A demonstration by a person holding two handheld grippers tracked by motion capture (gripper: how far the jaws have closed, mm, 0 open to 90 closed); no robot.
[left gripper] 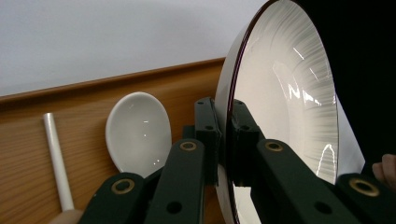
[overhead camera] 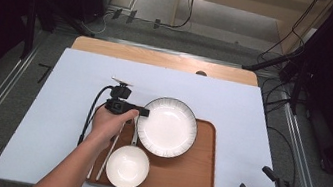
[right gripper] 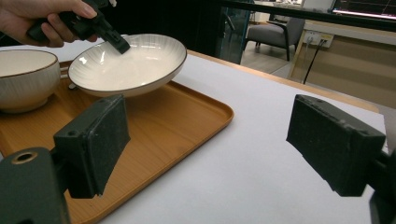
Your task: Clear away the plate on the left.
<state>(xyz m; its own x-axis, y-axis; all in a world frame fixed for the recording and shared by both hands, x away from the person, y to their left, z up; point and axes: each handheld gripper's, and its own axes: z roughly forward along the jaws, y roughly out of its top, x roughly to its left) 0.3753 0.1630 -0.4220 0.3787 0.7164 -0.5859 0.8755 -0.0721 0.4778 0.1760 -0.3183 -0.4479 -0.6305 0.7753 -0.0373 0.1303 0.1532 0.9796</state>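
A large white plate (overhead camera: pixel 167 126) with a dark rim lies on the far part of a wooden tray (overhead camera: pixel 191 178). My left gripper (overhead camera: pixel 144 112) is shut on the plate's left rim. In the left gripper view the jaws pinch the rim of the plate (left gripper: pixel 285 102), one pad on each side, at the gripper (left gripper: pixel 223 116). A small white bowl (overhead camera: pixel 127 167) stands at the tray's near left. My right gripper (overhead camera: pixel 254 180) hovers off the tray's near right corner, open with nothing between its fingers; the right gripper view shows it (right gripper: pixel 210 135) pointed toward the plate (right gripper: pixel 135 60).
A white ceramic spoon (left gripper: pixel 137 133) and white chopsticks (overhead camera: pixel 109 155) lie on the tray's left side, next to the bowl (right gripper: pixel 23 77). White paper (overhead camera: pixel 76 109) covers the table around the tray. Cables and stands crowd the floor beyond the table.
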